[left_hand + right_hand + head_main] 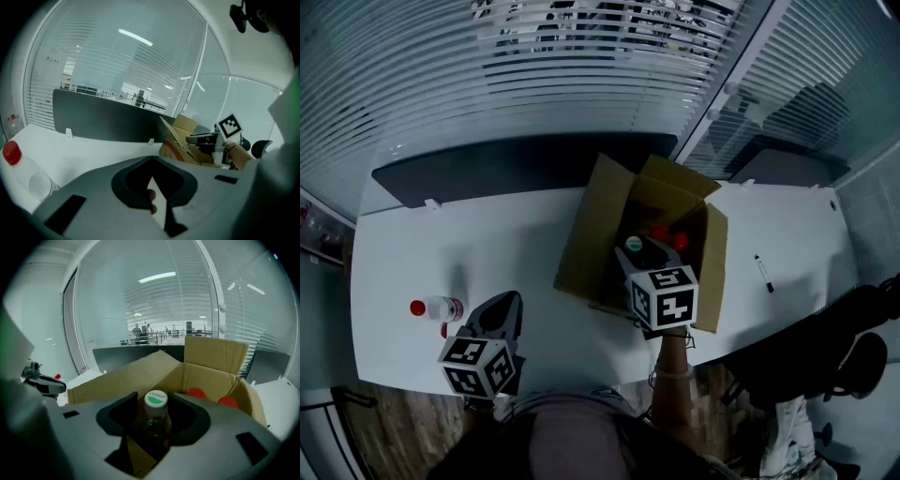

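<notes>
Cap up and long axis vertical, the green-capped bottle [155, 414] stands clamped at its shoulders between the jaws of the right gripper [153, 430], just above the near side of the open cardboard box [586, 234]. Two red caps [196, 393] show farther inside. At the near left of the table [487, 225], the left gripper [154, 192] has its jaws nearly together and empty, just beside a red-capped bottle [436, 307] lying on its side.

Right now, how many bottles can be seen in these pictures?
4: one bottle on the table, one green-capped bottle in the right gripper, two red-capped bottles in the box; more may hide there.
</notes>
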Demonstrator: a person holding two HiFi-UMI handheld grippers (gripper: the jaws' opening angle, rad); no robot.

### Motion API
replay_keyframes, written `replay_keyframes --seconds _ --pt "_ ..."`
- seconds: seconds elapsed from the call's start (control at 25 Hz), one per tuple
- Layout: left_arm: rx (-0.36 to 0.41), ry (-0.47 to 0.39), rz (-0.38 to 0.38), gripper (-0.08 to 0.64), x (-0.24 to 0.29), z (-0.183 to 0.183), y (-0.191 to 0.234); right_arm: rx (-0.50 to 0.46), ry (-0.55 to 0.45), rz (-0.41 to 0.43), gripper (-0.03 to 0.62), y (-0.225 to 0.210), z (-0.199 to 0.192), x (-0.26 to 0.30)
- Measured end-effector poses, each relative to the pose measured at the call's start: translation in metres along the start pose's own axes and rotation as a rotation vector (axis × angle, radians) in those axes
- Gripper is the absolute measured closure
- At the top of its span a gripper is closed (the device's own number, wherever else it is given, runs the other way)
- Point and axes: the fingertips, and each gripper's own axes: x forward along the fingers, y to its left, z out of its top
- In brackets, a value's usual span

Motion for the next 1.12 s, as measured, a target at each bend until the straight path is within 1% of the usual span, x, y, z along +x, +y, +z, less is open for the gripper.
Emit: replay_keyframes --seconds 0.12,0.2,0.32,0.52,0.8,1.12 --pt "-0.006 0.008 0.001 0.552 0.001 -0.001 0.001 0.017 0.075 -0.021 0.405 -0.004 -0.010 0.005" --pt "-0.008 0.007 0.000 0.552 0.001 -0.001 0.000 0.030 0.098 -0.036 0.407 -0.007 -0.014 0.006" --pt "-0.007 -0.007 0.006 0.552 0.000 0.000 0.001 0.035 0.093 -0.051 0.414 -0.009 -0.014 0.005" --pt "-0.004 -0.028 0.023 0.551 -0.004 -0.001 0.003 0.000 0.088 -0.050 0.419 -0.006 -0.015 0.002" --pt "-0.001 -0.042 0.025 0.552 -0.012 -0.001 -0.004 -0.050 0.057 -0.057 0.419 -0.003 -0.007 -0.012" --pt "0.007 -0.061 0.020 0.552 -0.021 -0.001 -0.015 -0.114 -0.051 -0.043 0.419 0.008 0.019 -0.043"
